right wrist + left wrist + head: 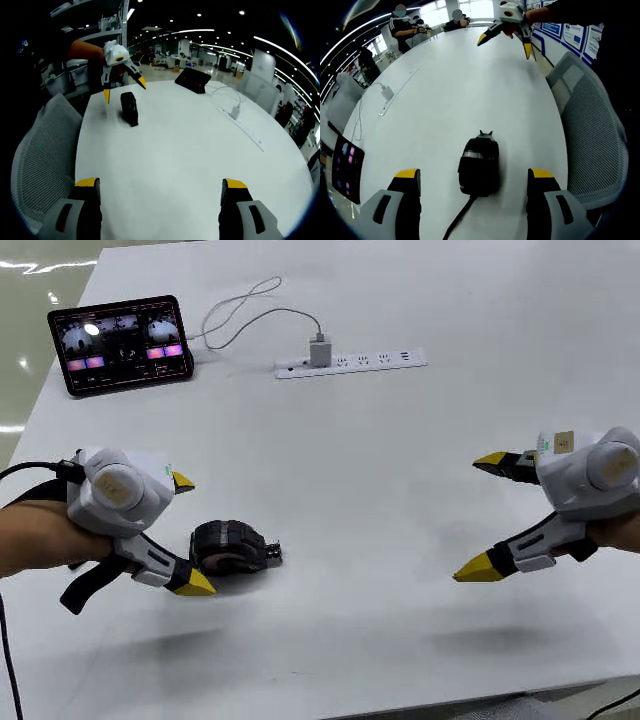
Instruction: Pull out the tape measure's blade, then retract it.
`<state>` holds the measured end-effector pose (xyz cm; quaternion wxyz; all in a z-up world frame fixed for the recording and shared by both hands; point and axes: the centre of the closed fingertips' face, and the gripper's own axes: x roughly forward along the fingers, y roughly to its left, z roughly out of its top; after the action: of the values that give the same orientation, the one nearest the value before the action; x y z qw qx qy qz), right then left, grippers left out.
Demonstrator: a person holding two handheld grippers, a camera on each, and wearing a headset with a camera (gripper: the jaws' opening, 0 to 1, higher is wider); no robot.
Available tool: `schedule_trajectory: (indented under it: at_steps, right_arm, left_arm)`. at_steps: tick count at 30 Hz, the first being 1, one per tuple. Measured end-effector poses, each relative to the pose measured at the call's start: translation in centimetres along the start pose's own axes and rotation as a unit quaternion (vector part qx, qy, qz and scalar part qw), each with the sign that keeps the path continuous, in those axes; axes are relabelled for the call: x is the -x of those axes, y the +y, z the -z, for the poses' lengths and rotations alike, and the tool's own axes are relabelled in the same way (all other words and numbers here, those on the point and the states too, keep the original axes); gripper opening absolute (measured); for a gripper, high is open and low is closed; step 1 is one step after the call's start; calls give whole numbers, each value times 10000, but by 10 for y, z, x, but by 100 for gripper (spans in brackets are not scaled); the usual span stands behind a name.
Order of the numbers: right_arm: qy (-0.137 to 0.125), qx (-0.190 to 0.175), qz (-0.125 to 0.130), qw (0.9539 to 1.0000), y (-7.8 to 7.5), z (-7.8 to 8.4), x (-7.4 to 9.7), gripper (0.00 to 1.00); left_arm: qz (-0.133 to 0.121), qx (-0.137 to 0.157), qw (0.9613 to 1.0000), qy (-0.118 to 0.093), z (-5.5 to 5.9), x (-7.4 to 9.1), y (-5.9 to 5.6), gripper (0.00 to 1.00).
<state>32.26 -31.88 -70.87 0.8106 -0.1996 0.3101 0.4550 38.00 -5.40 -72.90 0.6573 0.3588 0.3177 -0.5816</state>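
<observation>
The left tongs (189, 532) stood wide around the tape measure (230, 547) on the tabletop (350, 490), apparently not touching; the right tongs (484, 515) (also wide, empty) hung well apart. Closing off-centre might skid it away.

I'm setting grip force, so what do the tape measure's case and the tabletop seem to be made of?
The tape measure looks cased in black matte plastic, perhaps rubber-coated: segmented panels, dull highlights. Its blade hook looks paler and shinier, probably metal. The table looks like smooth white semi-gloss laminate, judging by its even, soft sheen.
</observation>
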Motion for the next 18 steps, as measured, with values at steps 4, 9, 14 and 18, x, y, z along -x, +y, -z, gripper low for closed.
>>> schedule_trajectory:
  at_steps: [4,9,14,18]
  right_arm:
    - [6,36,-53,10000,-1,-6,-5,99]
    - [-38,79,-118,9999,-1,-13,-11,99]
    - [-218,281,-165,9992,0,-25,-18,99]
    - [-270,229,-273,9990,2,-29,-27,99]
  left_arm:
    - [99,32,9999,2,-6,-5,-3,83]
    - [179,131,9998,16,-10,-11,-4,78]
    - [248,93,9996,54,-11,-17,-7,77]
    - [291,45,9996,7,-16,-18,-8,68]
